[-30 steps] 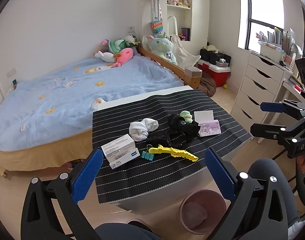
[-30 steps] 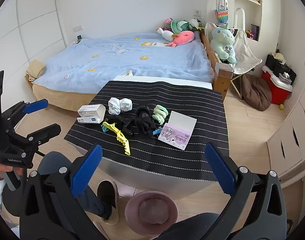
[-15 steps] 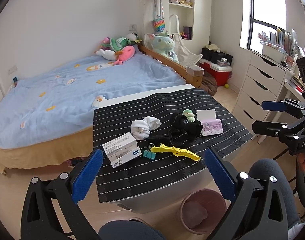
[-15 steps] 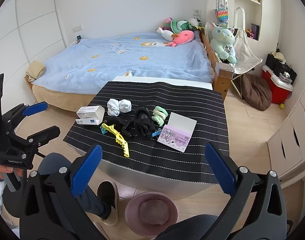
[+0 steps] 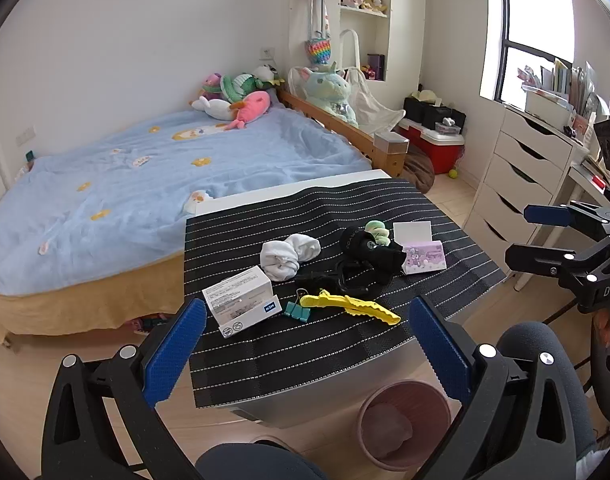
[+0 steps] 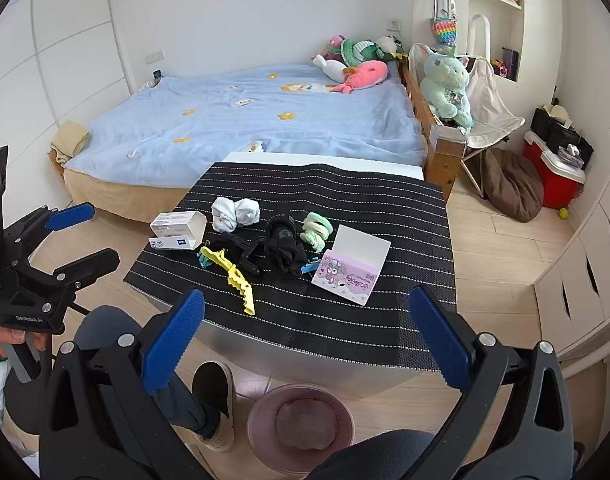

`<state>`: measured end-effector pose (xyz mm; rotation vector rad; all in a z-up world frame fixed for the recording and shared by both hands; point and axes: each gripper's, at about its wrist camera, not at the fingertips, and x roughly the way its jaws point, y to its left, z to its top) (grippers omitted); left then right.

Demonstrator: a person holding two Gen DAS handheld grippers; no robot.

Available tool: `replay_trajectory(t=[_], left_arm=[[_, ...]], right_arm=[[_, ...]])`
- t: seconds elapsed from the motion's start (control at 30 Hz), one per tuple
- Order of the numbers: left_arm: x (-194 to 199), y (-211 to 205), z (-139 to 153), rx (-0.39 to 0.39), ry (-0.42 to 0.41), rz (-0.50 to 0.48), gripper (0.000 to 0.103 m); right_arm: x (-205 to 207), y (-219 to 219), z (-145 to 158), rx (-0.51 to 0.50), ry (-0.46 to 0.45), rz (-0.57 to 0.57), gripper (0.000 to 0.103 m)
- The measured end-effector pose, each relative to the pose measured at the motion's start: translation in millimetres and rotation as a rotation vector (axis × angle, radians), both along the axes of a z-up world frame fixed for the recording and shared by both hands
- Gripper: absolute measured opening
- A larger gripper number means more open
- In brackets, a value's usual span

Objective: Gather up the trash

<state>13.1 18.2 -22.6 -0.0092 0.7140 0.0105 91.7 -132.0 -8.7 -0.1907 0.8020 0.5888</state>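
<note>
A low table with a black striped mat [image 5: 305,344] [image 6: 345,320] holds a white cardboard box [image 5: 243,305] [image 6: 177,231], a white sock bundle [image 5: 289,256] [image 6: 235,214], a yellow clip [image 5: 349,305] [image 6: 235,276], black items [image 5: 369,256] [image 6: 277,246], a green hair tie [image 6: 316,229] and a purple card pack [image 5: 423,258] [image 6: 351,268]. A pink trash bin [image 5: 403,424] [image 6: 301,428] stands on the floor in front. My left gripper [image 5: 305,354] is open above the table's near edge, empty. My right gripper [image 6: 305,354] is open, empty.
A bed with a blue blanket [image 5: 145,192] lies behind the table. White drawers [image 5: 521,184] stand at the right. A red cooler [image 6: 553,176] and a brown cushion [image 6: 509,184] are on the floor. My knees and a slipper [image 6: 215,404] are below.
Both grippers have shifted slightly; the table contents sit a little lower and closer in the views. Nothing was grasped.
</note>
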Motion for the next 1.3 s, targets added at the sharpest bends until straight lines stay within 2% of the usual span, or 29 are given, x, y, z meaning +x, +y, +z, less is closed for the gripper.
replay_trajectory(t=[0.6, 0.8, 1.07, 1.3], left_arm=[[1, 4, -3, -0.022, -0.007, 0.002, 0.097], [2, 7, -5, -0.028, 0.0, 0.002, 0.097], [2, 10, -8, -0.035, 0.006, 0.003, 0.097], [0, 16, -11, -0.042, 0.012, 0.015, 0.097]], right_arm=[[5, -1, -7, 0.004, 0.012, 0.008, 0.1], [18, 10, -11, -0.005, 0.037, 0.044, 0.1], [41, 38, -15, -0.078, 0.052, 0.095, 0.1], [66, 64, -33, -0.131, 0.103, 0.15, 0.1]])
